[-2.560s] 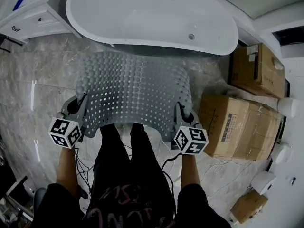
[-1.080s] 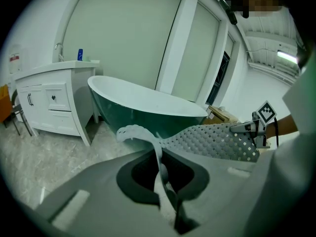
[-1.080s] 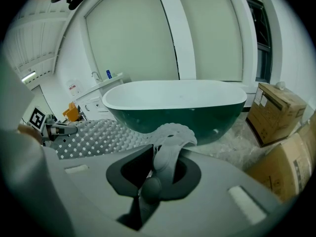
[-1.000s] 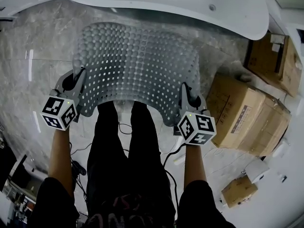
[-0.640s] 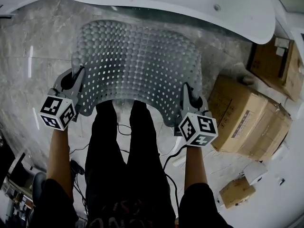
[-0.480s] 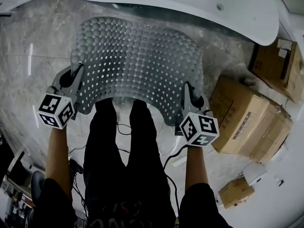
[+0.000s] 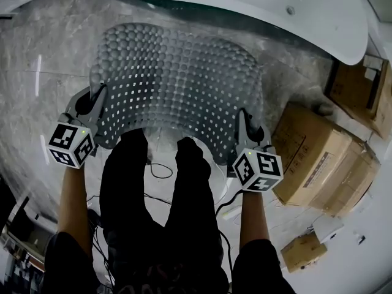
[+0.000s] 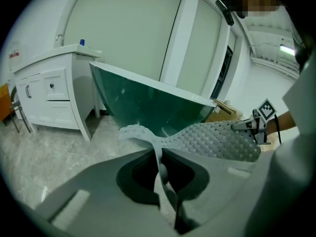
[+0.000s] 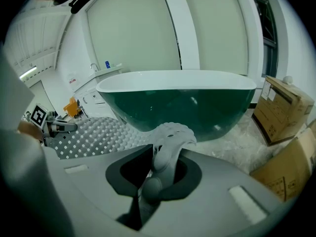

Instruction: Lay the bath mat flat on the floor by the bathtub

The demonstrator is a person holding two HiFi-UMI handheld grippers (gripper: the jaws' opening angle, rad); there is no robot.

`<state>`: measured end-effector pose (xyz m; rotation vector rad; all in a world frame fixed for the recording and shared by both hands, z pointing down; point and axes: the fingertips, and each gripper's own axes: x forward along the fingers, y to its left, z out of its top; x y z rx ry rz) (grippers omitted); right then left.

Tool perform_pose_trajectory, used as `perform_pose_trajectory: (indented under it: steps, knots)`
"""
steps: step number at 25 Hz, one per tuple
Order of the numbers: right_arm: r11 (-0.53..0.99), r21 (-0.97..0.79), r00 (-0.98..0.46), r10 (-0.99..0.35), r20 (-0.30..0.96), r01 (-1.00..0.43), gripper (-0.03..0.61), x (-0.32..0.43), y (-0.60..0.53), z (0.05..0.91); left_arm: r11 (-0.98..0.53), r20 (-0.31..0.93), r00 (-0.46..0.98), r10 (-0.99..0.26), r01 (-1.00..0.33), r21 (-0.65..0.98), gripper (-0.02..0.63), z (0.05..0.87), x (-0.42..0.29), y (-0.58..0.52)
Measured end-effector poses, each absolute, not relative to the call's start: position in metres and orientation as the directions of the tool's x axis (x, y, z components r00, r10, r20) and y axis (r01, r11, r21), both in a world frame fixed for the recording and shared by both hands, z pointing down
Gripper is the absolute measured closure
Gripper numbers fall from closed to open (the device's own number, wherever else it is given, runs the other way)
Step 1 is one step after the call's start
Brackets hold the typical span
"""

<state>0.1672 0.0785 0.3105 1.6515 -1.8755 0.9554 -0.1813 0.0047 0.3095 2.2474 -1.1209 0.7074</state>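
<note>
We hold the bath mat point(image 7: 177, 84) spread out in front of the bathtub point(image 7: 245, 5). It is a grey, studded sheet dotted with small square holes. Its far edge lies close under the tub's rim in the head view, and its near edge hangs between our two grippers on the side away from the tub. The sheet bows and is not flat. We cannot tell whether any part of it touches the marble floor point(image 7: 43, 78).

Our left gripper point(image 7: 98, 100) has its jaws pinched narrow on the mat's near-left corner, and a thin fold of the mat stands up between them. Our right gripper point(image 7: 243, 124) is clamped the same way on the near-right corner, where a bunched, curled flap of mat sticks out above the jaws.

Our dark-trousered legs point(image 7: 153, 213) stand on the side of the mat away from the tub, with loose cables point(image 7: 156, 170) on the floor beside them. Cardboard boxes point(image 7: 318, 158) sit to the right of the tub's end. A white cabinet point(image 8: 49, 93) stands just beside its other end.
</note>
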Motion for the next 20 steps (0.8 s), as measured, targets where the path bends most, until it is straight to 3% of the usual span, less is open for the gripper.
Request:
perform_pose_trajectory:
  steps: [20]
  knots:
    - [0.064,-0.171,-0.169,-0.669,0.723,-0.983,0.515,0.168,0.069,0.415,-0.557,0.635,0.531,-0.56,-0.809,0.186,0.6,0.416,-0.193,-0.005]
